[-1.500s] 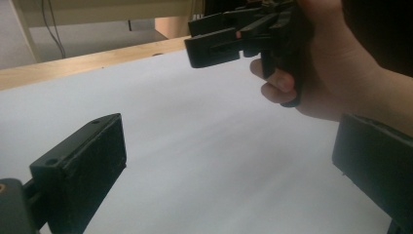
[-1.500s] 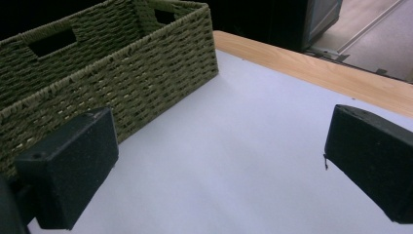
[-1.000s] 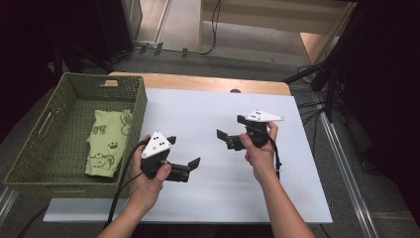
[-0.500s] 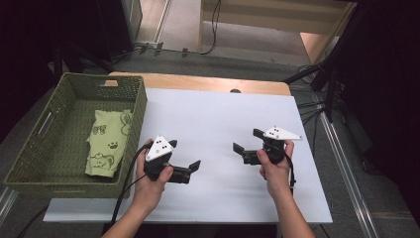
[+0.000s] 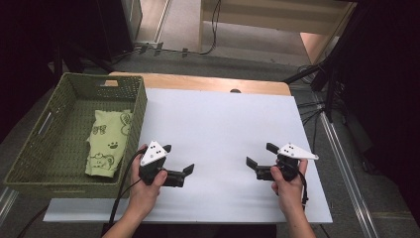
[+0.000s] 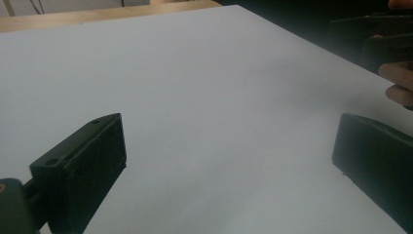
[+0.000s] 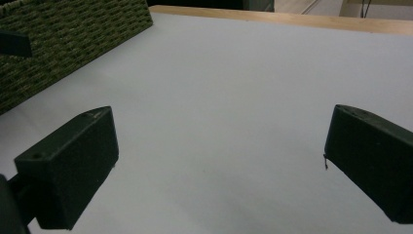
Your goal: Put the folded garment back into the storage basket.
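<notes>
High view: the left gripper point(image 5: 177, 169) and right gripper point(image 5: 256, 157) are held low over the bare white board point(image 5: 223, 124), well apart, jaws pointing toward each other. Both sets of jaws are spread; nothing is held. The nearest item is a light-green printed cloth point(image 5: 106, 141), lying folded or loosely bunched inside the green woven basket point(image 5: 29, 168), at about 10 o'clock from the left gripper, beyond the basket's near wall.

Left gripper view: the jaws are seen wide apart over the white board, empty. The right gripper point(image 6: 377, 41) is glimpsed at 2 o'clock.

Right gripper view: the jaws are spread over the board, empty. The basket wall point(image 7: 73, 39) is seen at 10 o'clock.

Handling, judged: the cloth is expected to be light, soft and limp, non-fragile, likely to drape and unfold when lifted. A pinch on a raised fold or upper edge is advised, from above, clear of the basket weave.
</notes>
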`<state>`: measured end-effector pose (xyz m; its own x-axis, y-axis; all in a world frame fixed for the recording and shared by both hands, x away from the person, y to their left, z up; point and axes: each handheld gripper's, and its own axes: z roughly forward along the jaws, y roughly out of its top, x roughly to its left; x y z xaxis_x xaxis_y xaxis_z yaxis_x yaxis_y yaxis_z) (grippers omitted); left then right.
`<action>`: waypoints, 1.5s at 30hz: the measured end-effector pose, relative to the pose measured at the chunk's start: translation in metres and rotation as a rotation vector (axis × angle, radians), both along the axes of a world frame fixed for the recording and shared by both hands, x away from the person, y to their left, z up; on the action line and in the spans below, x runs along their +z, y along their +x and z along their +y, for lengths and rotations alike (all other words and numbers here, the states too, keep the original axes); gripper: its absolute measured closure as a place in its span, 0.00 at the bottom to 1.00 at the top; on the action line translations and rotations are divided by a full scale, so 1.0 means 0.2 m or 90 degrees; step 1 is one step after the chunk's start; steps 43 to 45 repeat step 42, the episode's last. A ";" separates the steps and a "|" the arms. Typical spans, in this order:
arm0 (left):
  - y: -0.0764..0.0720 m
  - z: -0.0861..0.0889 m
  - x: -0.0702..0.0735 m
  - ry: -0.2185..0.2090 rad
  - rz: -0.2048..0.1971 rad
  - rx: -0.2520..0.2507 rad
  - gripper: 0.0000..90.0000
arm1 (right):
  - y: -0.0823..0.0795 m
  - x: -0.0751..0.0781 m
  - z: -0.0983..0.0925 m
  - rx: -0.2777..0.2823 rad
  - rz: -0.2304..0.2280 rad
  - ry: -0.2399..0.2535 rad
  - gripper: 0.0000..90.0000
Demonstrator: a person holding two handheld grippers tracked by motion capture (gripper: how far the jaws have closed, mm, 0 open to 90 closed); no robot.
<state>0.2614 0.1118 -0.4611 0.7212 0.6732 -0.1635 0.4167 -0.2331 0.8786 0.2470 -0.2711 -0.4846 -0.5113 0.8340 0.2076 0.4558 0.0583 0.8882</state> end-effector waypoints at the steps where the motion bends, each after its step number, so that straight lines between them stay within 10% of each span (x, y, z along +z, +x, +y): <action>1: 0.00 0.00 -0.01 0.001 0.001 0.000 0.00 | -0.02 -0.01 -0.01 -0.003 0.005 0.000 0.00; 31: -0.15 0.13 -0.14 0.003 -0.011 -0.008 0.00 | -0.39 -0.15 -0.30 -0.055 0.023 -0.003 0.00; 45: -0.14 0.10 -0.18 0.012 0.003 -0.005 0.00 | -0.40 -0.18 -0.33 -0.060 0.023 -0.010 0.00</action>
